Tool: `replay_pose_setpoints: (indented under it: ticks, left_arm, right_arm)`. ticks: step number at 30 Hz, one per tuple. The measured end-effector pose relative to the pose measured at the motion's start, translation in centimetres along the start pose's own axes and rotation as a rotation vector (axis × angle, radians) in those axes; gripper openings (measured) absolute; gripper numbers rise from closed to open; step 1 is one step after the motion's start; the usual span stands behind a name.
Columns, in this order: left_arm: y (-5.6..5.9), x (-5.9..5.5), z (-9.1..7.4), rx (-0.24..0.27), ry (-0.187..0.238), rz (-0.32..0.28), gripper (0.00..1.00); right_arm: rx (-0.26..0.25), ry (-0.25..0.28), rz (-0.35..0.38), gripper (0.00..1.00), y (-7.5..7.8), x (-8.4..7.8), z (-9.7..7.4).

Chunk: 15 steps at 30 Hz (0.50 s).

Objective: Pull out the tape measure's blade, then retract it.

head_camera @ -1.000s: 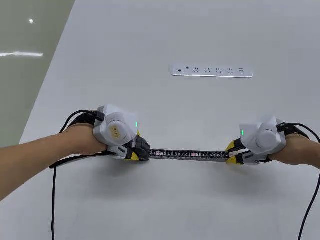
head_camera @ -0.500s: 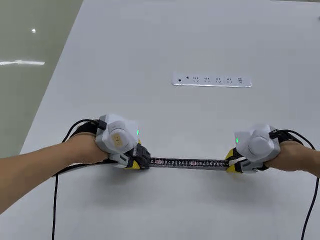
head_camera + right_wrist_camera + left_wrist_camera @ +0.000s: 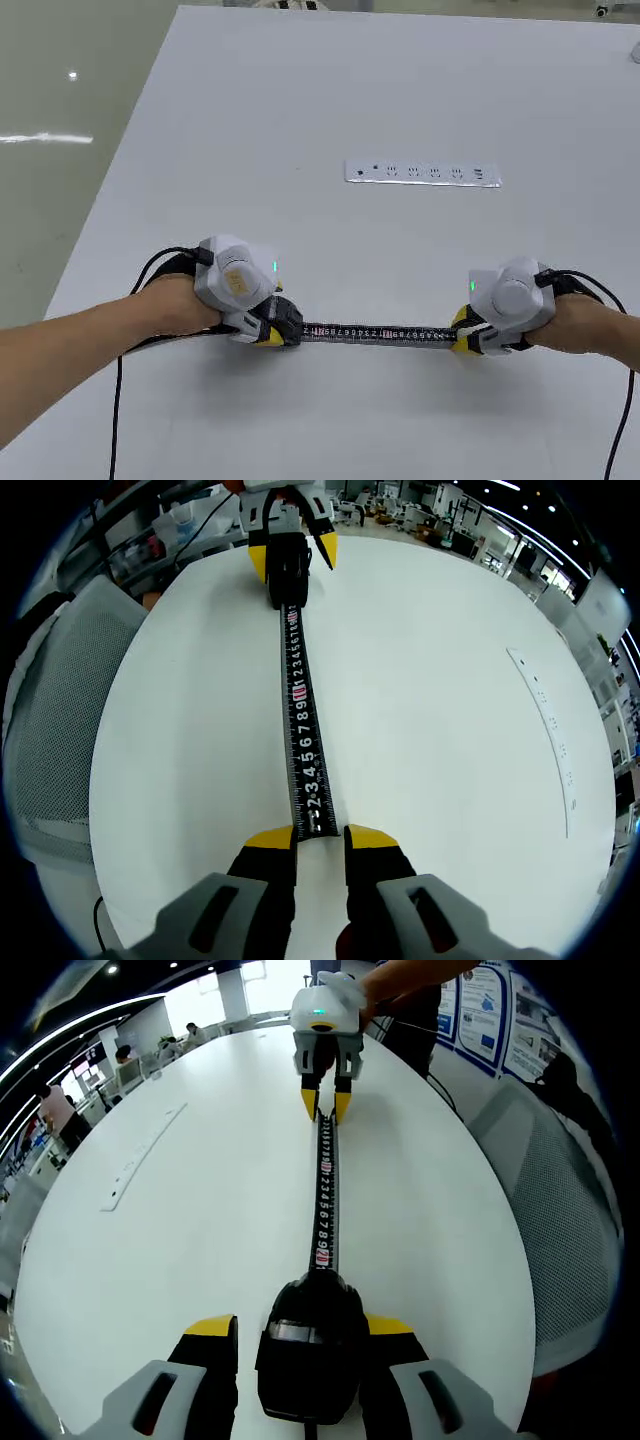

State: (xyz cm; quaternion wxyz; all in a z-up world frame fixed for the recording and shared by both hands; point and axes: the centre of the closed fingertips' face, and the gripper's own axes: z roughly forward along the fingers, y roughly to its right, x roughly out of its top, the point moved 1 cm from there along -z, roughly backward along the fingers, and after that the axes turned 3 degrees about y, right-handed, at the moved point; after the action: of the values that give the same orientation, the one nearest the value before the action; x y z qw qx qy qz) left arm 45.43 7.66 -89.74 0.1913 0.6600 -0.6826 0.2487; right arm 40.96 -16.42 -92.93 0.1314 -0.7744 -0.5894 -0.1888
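My left gripper [image 3: 268, 328] clamps the case [image 3: 305, 1345], right gripper [image 3: 465, 338] pinches the blade [image 3: 378, 334] tip, the blade stretched along the table [image 3: 330, 90]. If that pinch slips, the spring could whip it back hard.

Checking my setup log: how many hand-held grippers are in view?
2. The left hand-held gripper clamps the tape measure case at the near left of the table; the right hand-held gripper pinches the end of the blade at the near right. None seems hidden.

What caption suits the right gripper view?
Right gripper pinches the tape blade, stretched over the table to its case in the left gripper.
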Motion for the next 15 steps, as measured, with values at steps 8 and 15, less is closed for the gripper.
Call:
replay_pose_setpoints:
  ticks: [8, 15]
  left_arm:
    - [-0.3, 0.3, -0.5, 0.039, 0.02, -0.056, 0.53]
    - [-0.7, 0.1, -1.6, 0.098, 0.041, -0.123, 0.55]
  right_arm:
    - [-0.051, 0.026, 0.067, 0.22, 0.5, 0.4, -0.4]
    - [-0.104, 0.067, 0.133, 0.26, 1.0, 1.2, -1.2]
